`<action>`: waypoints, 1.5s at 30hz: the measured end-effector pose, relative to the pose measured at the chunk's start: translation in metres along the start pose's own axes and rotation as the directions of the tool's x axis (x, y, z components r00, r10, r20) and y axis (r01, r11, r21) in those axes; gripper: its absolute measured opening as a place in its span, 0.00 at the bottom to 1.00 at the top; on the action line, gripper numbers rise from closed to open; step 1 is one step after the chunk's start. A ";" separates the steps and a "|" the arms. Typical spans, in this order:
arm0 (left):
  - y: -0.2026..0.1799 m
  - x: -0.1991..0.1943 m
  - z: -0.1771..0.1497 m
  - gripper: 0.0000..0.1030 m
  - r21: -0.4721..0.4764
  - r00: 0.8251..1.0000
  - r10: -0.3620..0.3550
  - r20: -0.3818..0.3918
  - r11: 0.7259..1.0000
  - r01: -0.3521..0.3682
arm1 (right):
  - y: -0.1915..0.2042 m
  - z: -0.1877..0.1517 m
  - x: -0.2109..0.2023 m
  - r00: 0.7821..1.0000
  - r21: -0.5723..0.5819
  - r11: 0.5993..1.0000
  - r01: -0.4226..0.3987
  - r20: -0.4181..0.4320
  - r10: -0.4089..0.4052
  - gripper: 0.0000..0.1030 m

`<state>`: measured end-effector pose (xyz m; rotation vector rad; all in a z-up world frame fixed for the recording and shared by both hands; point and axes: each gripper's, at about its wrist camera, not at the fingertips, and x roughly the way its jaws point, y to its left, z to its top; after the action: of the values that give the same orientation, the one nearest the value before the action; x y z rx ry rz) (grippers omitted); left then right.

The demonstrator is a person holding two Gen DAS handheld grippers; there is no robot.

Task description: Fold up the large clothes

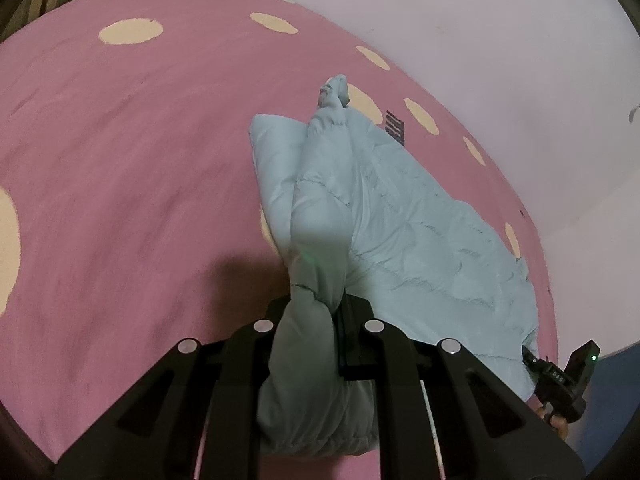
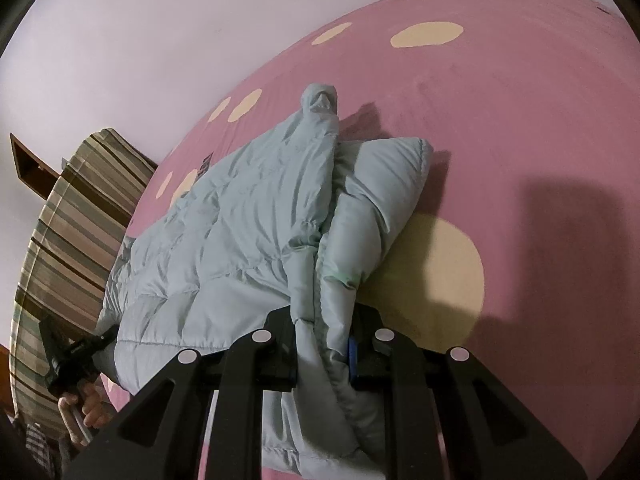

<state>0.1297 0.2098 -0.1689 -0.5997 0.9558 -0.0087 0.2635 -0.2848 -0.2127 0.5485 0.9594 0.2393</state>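
Pink bedding with pale cream spots fills both views: a bed [image 1: 120, 152] set against a plain lilac wall, with a striped cover at the upper left of the left wrist view and down the left side of the right wrist view.

On the bed lies the task's thing, a pale blue quilted jacket [image 1: 420, 232], puffy and stitched in channels. In the left wrist view it spreads from the centre toward the lower right, close to the edge of the bed; a sleeve cuff [image 1: 335, 90] stands up at its far end.

The left gripper [image 1: 320, 312] has its jaws drawn narrow, pinching a thick bunched fold of the jacket at the bottom centre of its view. The right gripper [image 2: 324, 336] does the same in its own view, jaws narrow on a doubled edge of the jacket, with padding bulging out on both sides. Each view also catches the other gripper at its margin, gripped by a hand [image 2: 90, 404] at the lower left of the right wrist view.

The step in hand looks like carrying one side of the jacket across to make a lengthwise fold. The next move calls for both pinched edges to travel together and land evenly on the flat part, the padding pressed down before the jaws let go, since such filling tends to spring back.
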 end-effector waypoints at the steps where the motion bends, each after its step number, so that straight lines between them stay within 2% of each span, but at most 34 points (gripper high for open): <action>1: 0.004 -0.002 -0.002 0.12 0.000 1.000 -0.001 -0.002 1.000 0.001 | -0.001 0.003 0.001 1.000 -0.001 1.000 0.000 0.000 0.000 0.16; 3: 0.007 0.000 -0.003 0.12 -0.004 1.000 -0.002 -0.006 1.000 0.002 | -0.004 0.013 0.008 1.000 -0.002 1.000 -0.001 -0.001 0.001 0.17; 8: 0.002 0.008 0.000 0.15 0.022 1.000 0.025 -0.011 0.999 -0.024 | -0.009 0.013 0.006 1.000 -0.005 1.000 0.000 0.001 0.000 0.17; 10: 0.001 0.009 0.000 0.23 0.032 0.999 0.040 -0.015 0.999 -0.039 | -0.009 0.011 0.001 1.000 0.002 1.000 -0.004 0.003 0.004 0.22; 14: 0.007 0.007 -0.002 0.32 0.015 0.999 0.053 -0.008 0.998 -0.053 | -0.010 0.004 -0.009 1.000 0.000 1.000 0.020 0.008 -0.020 0.26; 16: 0.007 0.007 -0.001 0.43 0.019 0.997 0.079 -0.007 0.997 -0.079 | -0.007 0.002 -0.015 0.999 -0.015 0.999 0.042 0.016 -0.042 0.28; 20: 0.006 0.006 0.003 0.50 0.032 0.994 0.111 -0.005 0.993 -0.110 | -0.003 0.004 -0.027 0.995 -0.029 0.995 0.092 0.038 -0.091 0.29; 23: 0.010 0.001 0.005 0.55 0.017 0.994 0.106 0.005 0.994 -0.106 | 0.005 0.006 -0.041 0.985 -0.053 0.986 0.160 0.076 -0.155 0.33; 26: 0.013 0.000 0.006 0.56 0.014 0.994 0.105 0.007 0.994 -0.105 | 0.021 0.008 -0.060 0.959 -0.086 0.964 0.251 0.160 -0.235 0.34; 30: 0.016 0.002 0.005 0.56 0.009 0.995 0.098 -0.002 0.995 -0.098 | 0.051 0.005 -0.070 0.951 -0.137 0.958 0.254 0.218 -0.221 0.34; 32: 0.016 0.003 0.005 0.57 0.012 0.996 0.094 -0.006 0.996 -0.093 | 0.066 0.002 -0.062 0.963 -0.169 0.961 0.218 0.196 -0.184 0.34; 34: 0.016 0.004 0.004 0.57 0.015 0.996 0.091 -0.009 0.996 -0.091 | 0.087 -0.004 -0.042 0.980 -0.223 0.959 0.173 0.135 -0.146 0.34; 37: 0.015 0.006 0.006 0.57 0.013 0.996 0.088 -0.010 0.996 -0.088 | 0.115 -0.010 -0.017 0.992 -0.279 0.953 0.120 0.081 -0.102 0.34; 42: 0.016 0.007 0.006 0.57 0.019 0.996 0.088 -0.006 0.996 -0.088 | 0.160 -0.013 0.023 0.996 -0.364 0.927 0.090 0.060 -0.073 0.34; 45: 0.014 0.006 0.005 0.58 0.025 0.996 0.090 -0.001 0.996 -0.090 | 0.173 -0.015 0.042 0.993 -0.385 0.916 0.117 0.067 -0.099 0.34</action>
<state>0.1337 0.2227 -0.1785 -0.5334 0.9824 0.0594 0.2829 -0.1167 -0.1558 0.1342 0.8652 0.3077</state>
